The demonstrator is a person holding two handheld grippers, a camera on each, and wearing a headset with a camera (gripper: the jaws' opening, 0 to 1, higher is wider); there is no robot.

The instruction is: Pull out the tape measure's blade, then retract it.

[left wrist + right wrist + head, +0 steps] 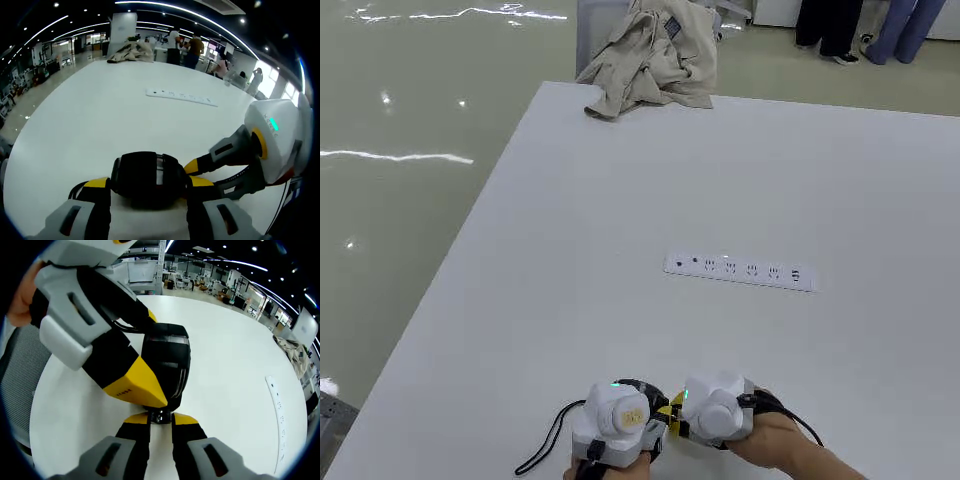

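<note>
Right gripper view is showing the right gripper (161,418) with its jaws drawn nearly together on a small dark tab (160,415) at the bottom edge of the tape measure (167,357). I am judging that tab to be the blade's end hook, though it is too small to be sure. Above it the black case is sitting clamped between the yellow-tipped jaws of the left gripper (155,360), which is reaching in from the upper left. In the left gripper view the left gripper (149,182) is squeezing the case (145,172) from both sides, and the right gripper (200,167) is coming in from the right, its tips touching the case's right flank. In the head view the two grippers are meeting nose to nose at the near edge of the white table (620,200), the left gripper (655,420) and the right gripper (677,414) lying along a line that runs side to side. The power strip (740,271) and the jacket (655,55) are lying well apart from them. No blade is showing outside the case yet, so the pull is not yet begun. It is turning on that side-to-side line: the blade's mouth is facing the right gripper, so drawing straight rightward, away from the anchored case, looks to be the way out.
</note>
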